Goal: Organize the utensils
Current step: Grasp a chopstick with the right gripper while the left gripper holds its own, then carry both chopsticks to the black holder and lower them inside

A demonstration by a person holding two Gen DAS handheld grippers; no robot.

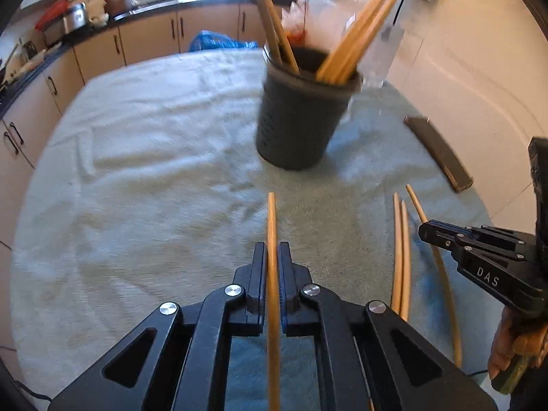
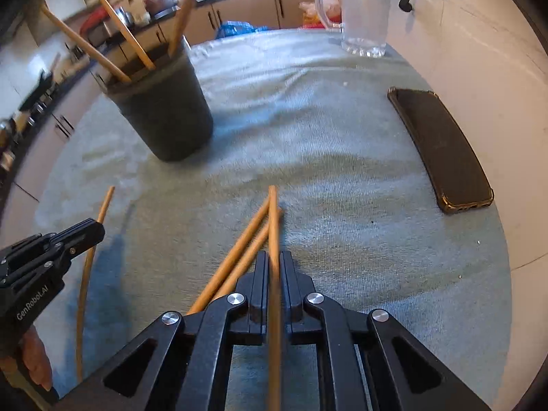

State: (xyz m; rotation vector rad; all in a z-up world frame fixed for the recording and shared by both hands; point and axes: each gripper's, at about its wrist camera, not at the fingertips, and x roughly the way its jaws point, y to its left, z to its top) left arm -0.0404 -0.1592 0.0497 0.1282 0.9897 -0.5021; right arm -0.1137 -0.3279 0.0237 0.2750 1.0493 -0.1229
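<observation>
My left gripper [image 1: 272, 250] is shut on one wooden chopstick [image 1: 272, 219] that points forward above the grey-green towel [image 1: 154, 171]. My right gripper [image 2: 273, 258] is shut on another chopstick [image 2: 273, 212] the same way. A dark round utensil holder [image 1: 296, 120] stands ahead with several chopsticks upright in it; it also shows in the right wrist view [image 2: 164, 109]. Two loose chopsticks [image 2: 239, 257] lie on the towel just left of my right gripper, also seen in the left wrist view [image 1: 400, 257]. Each gripper shows in the other's view: the right [image 1: 423, 231], the left [image 2: 97, 227].
A black phone [image 2: 441, 147] lies on the towel at the right, near the table edge. A clear glass mug [image 2: 363, 10] stands at the far right. Kitchen cabinets [image 1: 147, 41] and a counter run behind the table. A tiled floor lies to the right.
</observation>
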